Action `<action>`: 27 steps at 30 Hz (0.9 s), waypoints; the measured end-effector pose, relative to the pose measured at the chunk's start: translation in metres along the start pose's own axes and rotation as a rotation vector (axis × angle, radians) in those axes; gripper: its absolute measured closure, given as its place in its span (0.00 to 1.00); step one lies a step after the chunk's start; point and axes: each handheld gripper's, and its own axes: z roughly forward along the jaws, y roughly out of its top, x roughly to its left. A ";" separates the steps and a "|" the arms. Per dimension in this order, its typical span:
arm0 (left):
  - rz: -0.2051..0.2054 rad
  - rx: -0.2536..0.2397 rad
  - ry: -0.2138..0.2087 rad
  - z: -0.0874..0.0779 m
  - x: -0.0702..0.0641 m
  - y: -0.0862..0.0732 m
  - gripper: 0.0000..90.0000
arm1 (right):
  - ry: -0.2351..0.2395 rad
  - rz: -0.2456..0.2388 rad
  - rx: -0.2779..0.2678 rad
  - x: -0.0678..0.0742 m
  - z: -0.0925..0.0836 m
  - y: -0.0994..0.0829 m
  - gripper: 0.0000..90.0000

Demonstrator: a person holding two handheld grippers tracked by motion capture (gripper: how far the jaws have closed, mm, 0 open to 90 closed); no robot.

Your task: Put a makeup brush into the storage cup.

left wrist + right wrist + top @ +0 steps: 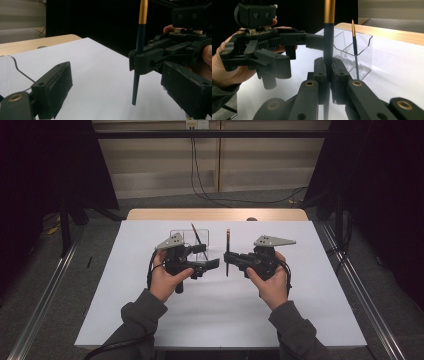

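A thin dark brush with a gold band [228,251] stands upright above the white table [150,320], with my right gripper [229,258] shut on its dark shaft. The right gripper view shows the pads [338,75] clamped on that brush [328,47]. My left gripper [207,256] is open just left of the brush, its jaws wide apart and touching nothing. In the left gripper view the held brush [139,50] and the right gripper [144,61] stand just beyond my own open left gripper [120,92]. A second brush [196,234] leans in a clear holder [186,236] behind the left gripper.
The clear holder [352,50] with its brush [355,47] stands close behind both grippers. A wooden strip [215,214] runs along the table's far edge. Black curtains hang at both sides, and cables lie on the floor beyond.
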 end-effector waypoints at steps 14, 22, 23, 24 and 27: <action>0.010 -0.019 -0.016 0.007 -0.004 0.020 0.13 | 0.015 -0.005 0.000 0.001 0.001 -0.002 0.94; 0.013 -0.019 -0.030 0.011 -0.007 0.025 0.23 | 0.018 -0.006 0.004 0.002 0.001 -0.003 0.94; 0.016 -0.017 -0.038 0.011 -0.007 0.026 0.24 | 0.020 -0.007 0.006 0.002 0.001 -0.003 0.94; 0.007 -0.020 -0.040 0.012 -0.007 0.026 0.26 | 0.024 -0.009 0.007 0.002 0.001 -0.003 0.94; 0.015 -0.022 -0.050 0.013 -0.006 0.025 0.31 | 0.026 -0.011 0.007 0.003 0.001 -0.003 0.94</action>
